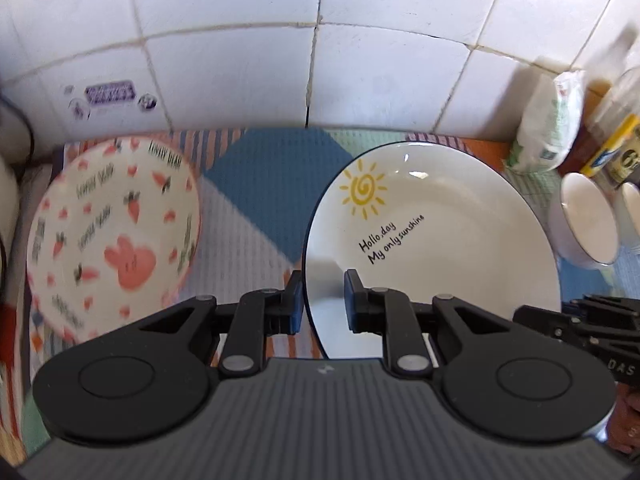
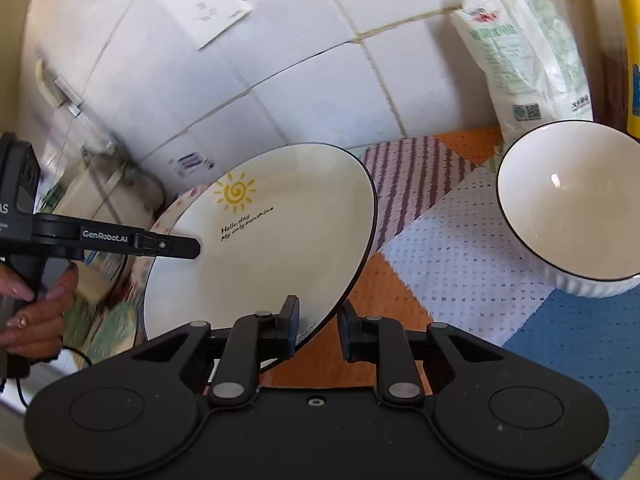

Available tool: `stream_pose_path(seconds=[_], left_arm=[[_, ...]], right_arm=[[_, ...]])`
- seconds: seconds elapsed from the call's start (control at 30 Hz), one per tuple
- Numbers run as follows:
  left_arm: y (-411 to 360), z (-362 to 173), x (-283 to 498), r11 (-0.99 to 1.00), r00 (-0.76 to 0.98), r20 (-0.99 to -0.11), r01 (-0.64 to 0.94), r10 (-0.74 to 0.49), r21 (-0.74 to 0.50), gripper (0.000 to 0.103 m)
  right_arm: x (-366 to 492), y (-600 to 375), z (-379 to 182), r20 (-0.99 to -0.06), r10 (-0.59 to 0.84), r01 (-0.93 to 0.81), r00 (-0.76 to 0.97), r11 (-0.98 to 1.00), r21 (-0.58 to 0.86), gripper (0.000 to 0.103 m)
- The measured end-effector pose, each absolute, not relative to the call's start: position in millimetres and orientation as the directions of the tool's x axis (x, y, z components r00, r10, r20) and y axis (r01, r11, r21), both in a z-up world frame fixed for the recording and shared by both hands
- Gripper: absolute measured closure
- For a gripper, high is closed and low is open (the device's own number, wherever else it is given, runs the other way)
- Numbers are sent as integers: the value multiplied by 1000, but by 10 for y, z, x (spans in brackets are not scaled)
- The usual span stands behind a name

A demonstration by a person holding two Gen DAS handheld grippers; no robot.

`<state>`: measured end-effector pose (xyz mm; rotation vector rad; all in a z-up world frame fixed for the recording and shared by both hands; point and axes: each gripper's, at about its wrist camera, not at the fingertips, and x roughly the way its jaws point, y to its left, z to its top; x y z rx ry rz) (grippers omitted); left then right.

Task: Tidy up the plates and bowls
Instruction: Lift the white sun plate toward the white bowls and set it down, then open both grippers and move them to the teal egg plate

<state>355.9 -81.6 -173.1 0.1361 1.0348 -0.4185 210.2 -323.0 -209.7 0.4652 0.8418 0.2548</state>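
- Two grippers share the sun-print plate (image 1: pixel 432 216), which is lifted and tilted above the patchwork mat (image 1: pixel 264 184).
- Left gripper (image 1: pixel 322 300) is clamped on its near-left rim; the rabbit plate (image 1: pixel 116 232) lies further left.
- Right gripper (image 2: pixel 318 328) straddles the near-right rim with its jaws slightly apart; the white bowl (image 2: pixel 576 204) sits to its right.

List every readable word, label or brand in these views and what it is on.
"Hollo,day / My only sunshine": sun plate.
"LOVELY BEAR": carrot-and-bunny plate; its other lines are blurred.
"GenRobot.AI": left tongs.
"DAS": right tongs' body, cut off.
White bag, wall stickers, yellow label: unreadable.
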Motion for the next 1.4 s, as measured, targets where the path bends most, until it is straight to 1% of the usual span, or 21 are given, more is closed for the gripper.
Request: stream_pose_path(seconds=[0.07,0.1,0.3,0.43,0.53,0.57,0.6,0.63,0.67,0.7,0.73,0.77,0.87,0.93,1.0,1.07,1.13,1.2,1.4], left_arm=[[-929,-1758,3630,909,445,-865,416,-233,-31,84],[-961,-1772,3672,906,439,-869,423,-227,-23,84],[-1084,-1939,3870,893,388,-889,447,-244,-51,84],[-1142,-2055,3945,902,372,-895,426,-246,-70,84],[-1161,-2141,3948,903,344,-909,422,-235,-74,84],[-1152,-2150,3946,905,329,-915,418,-234,-81,84],[-1137,-2160,3960,912,299,-927,399,-228,-95,81],[-1112,-2166,3974,921,259,-943,375,-209,-101,80],[-1068,-2139,3971,930,241,-949,349,-205,-112,79],[-1009,-2084,3940,939,253,-946,324,-202,-114,79],[-953,-2026,3898,945,271,-941,308,-200,-112,78],[-902,-1974,3855,947,280,-939,301,-198,-110,77],[-790,-1825,3711,940,310,-935,335,-172,-62,76],[-705,-1727,3625,932,331,-927,360,-177,-49,76],[-626,-1636,3561,929,338,-927,370,-164,-30,76],[-571,-1534,3457,918,367,-924,393,-109,48,75],[-517,-1447,3367,898,373,-924,429,-82,93,74],[-403,-1371,3305,879,354,-930,469,-99,84,74],[-87,-1143,3132,848,331,-935,526,-130,69,71]], right_arm=[[2180,-3222,-2129,-664,393,-10,637,865,502,78],[2215,-3232,-2154,-670,400,0,625,859,512,77],[2313,-3321,-2261,-697,391,18,601,865,501,76],[2411,-3351,-2251,-726,342,35,596,893,449,76],[2491,-3290,-2247,-775,280,52,567,927,372,76],[2505,-3252,-2248,-786,261,54,561,935,349,73],[2516,-3225,-2247,-792,249,67,557,937,341,70],[2520,-3217,-2245,-794,243,91,557,932,350,69],[2514,-3221,-2241,-792,238,119,562,924,362,64],[2499,-3223,-2230,-789,237,141,566,916,376,60],[2471,-3219,-2207,-784,228,159,577,911,381,60],[2431,-3210,-2178,-779,212,176,591,908,380,56],[2260,-3204,-2062,-746,188,242,639,871,427,46],[2165,-3161,-1988,-721,187,266,667,844,466,44],[2052,-3093,-1864,-709,171,268,684,845,462,37],[1925,-2997,-1725,-705,124,282,698,858,430,36],[1811,-2911,-1638,-689,106,299,717,846,442,32],[1739,-2834,-1596,-683,122,283,720,847,450,30],[1594,-2436,-1417,-694,49,324,718,859,396,30]])
